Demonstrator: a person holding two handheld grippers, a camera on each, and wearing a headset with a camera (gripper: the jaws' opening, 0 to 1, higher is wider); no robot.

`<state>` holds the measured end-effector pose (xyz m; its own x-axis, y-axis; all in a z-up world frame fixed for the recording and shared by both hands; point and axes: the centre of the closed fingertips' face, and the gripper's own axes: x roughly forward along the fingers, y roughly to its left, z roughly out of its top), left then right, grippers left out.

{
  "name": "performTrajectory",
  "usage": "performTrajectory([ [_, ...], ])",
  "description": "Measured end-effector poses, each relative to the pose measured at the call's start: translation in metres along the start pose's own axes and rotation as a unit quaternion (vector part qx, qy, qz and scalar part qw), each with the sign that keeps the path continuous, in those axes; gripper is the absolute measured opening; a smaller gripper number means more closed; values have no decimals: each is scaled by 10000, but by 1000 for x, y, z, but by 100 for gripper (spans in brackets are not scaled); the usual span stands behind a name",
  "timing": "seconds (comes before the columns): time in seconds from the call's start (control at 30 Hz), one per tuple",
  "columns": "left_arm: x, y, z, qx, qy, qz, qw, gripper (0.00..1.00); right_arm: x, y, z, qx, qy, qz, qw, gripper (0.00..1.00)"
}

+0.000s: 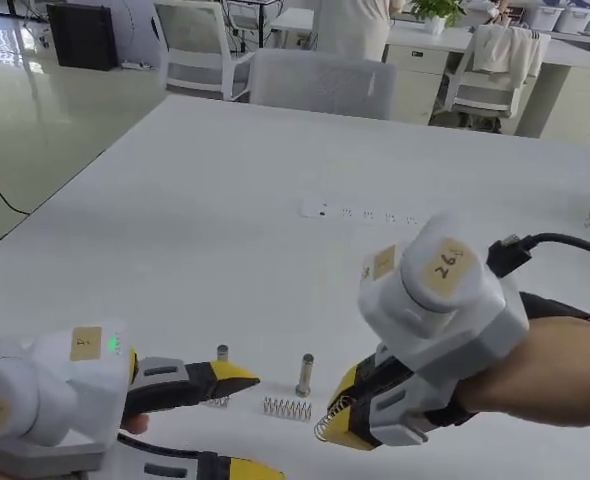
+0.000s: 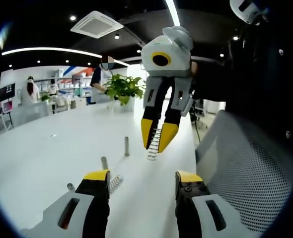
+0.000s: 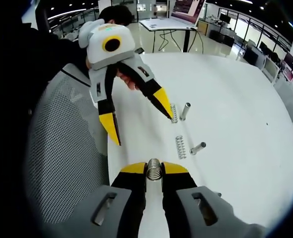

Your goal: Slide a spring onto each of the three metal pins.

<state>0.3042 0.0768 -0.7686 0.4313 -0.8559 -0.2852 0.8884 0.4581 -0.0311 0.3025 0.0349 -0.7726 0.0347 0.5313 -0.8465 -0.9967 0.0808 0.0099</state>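
My right gripper [image 3: 154, 171] is shut on a small steel spring [image 3: 154, 169], which it holds above the white table; in the head view the spring [image 1: 323, 428] sticks out of that gripper's [image 1: 337, 412] yellow tips. My left gripper [image 2: 142, 177] is open with nothing between its fingers, and it faces the right gripper [image 2: 159, 139]. Two upright metal pins [image 1: 222, 353] [image 1: 305, 375] stand on the table between the grippers. A loose spring [image 1: 287, 408] lies by the nearer pin. Another spring [image 3: 174, 113] lies near the left gripper's [image 3: 140, 121] tip.
The white table [image 1: 275, 250] stretches far ahead, with a flush socket strip [image 1: 360, 213] in its middle. A grey mesh chair back [image 3: 67, 148] sits close behind the near table edge. Chairs and desks stand beyond the far edge.
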Motion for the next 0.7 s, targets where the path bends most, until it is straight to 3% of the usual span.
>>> performTrajectory([
  [0.7,-23,21,-3,-331,-279,724,9964,56,-31,-40,-29,300,197,-433,9984,9],
])
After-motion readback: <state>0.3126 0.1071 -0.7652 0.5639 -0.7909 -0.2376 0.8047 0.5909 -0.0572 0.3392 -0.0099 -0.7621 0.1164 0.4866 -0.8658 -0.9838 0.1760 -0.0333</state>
